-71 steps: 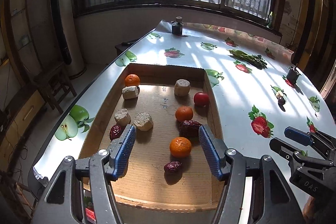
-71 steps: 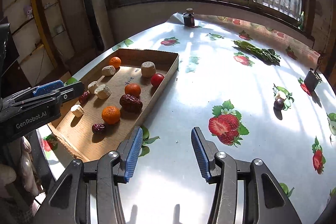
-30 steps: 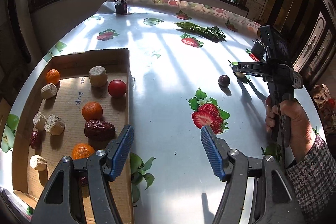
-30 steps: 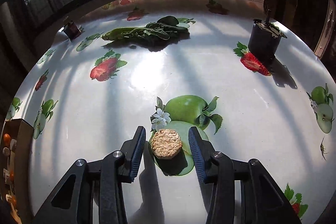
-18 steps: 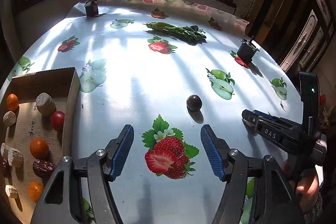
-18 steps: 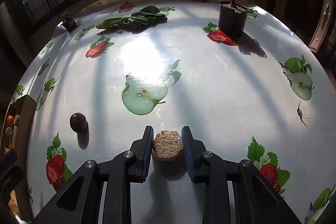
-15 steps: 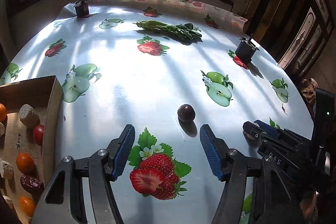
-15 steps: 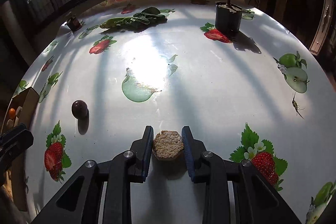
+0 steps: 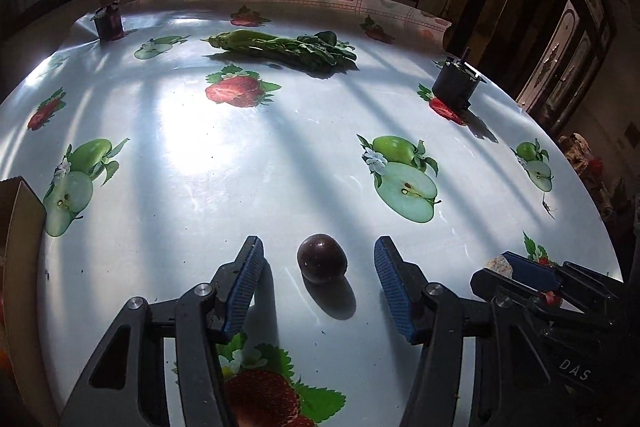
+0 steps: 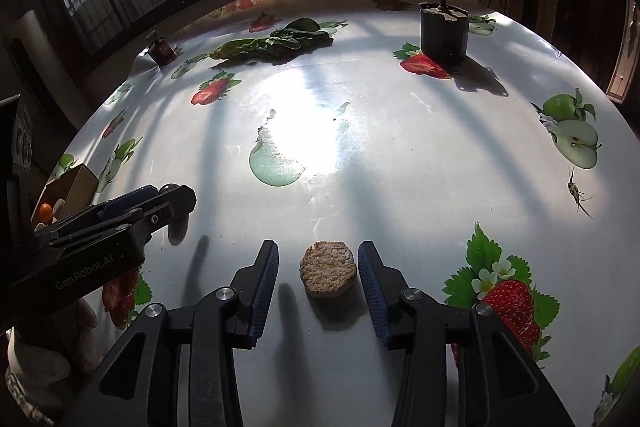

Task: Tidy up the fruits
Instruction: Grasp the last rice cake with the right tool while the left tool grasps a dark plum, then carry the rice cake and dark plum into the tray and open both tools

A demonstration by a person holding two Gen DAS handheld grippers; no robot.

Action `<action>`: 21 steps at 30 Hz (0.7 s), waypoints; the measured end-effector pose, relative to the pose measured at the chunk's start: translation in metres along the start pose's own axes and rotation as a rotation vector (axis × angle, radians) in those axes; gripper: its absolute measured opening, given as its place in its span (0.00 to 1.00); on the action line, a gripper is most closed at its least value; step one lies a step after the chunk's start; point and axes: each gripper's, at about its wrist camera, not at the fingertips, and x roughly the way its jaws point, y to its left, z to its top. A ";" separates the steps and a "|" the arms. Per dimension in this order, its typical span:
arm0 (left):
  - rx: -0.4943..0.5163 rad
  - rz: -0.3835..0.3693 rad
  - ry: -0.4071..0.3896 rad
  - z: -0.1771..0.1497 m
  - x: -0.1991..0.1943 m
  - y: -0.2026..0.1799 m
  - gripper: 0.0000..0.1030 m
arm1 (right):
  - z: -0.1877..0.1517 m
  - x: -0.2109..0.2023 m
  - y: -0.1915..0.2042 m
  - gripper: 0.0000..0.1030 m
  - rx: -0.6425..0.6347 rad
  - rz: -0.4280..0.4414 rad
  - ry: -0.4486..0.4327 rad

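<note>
Low in the left view, the left gripper (image 9: 318, 285) straddles the dark round fruit (image 9: 322, 258), jaws closing but apparently not yet touching, seemingly for pickup, while the right gripper (image 10: 318, 285) opens, releasing the tan cake-like piece (image 10: 328, 269) onto the tablecloth (image 10: 360, 155).

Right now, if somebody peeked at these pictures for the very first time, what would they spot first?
Probably the dark round fruit on the shiny table, sitting between the closing fingers of the left claw, which don't touch it yet. Next, the pale crumbly cake on the table inside the right claw, whose fingers are opening off it. Farther back lies a bunch of leafy greens near the window.
</note>
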 end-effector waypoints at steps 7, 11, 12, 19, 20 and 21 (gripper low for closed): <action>-0.030 -0.074 -0.006 -0.001 -0.001 0.007 0.40 | -0.002 0.000 0.003 0.44 -0.019 -0.011 -0.001; -0.015 -0.087 0.004 -0.002 0.000 0.005 0.30 | -0.004 0.001 0.011 0.44 -0.070 -0.064 -0.006; -0.007 -0.078 0.003 -0.003 0.000 0.004 0.28 | -0.004 0.002 0.014 0.44 -0.091 -0.084 -0.006; -0.026 -0.077 0.004 -0.003 -0.001 0.009 0.21 | -0.006 0.004 0.021 0.42 -0.146 -0.143 -0.014; -0.025 -0.074 0.003 -0.003 -0.001 0.008 0.21 | -0.006 0.003 0.021 0.32 -0.144 -0.148 -0.016; -0.024 -0.071 0.002 -0.003 -0.002 0.008 0.21 | -0.005 0.003 0.019 0.30 -0.134 -0.145 -0.016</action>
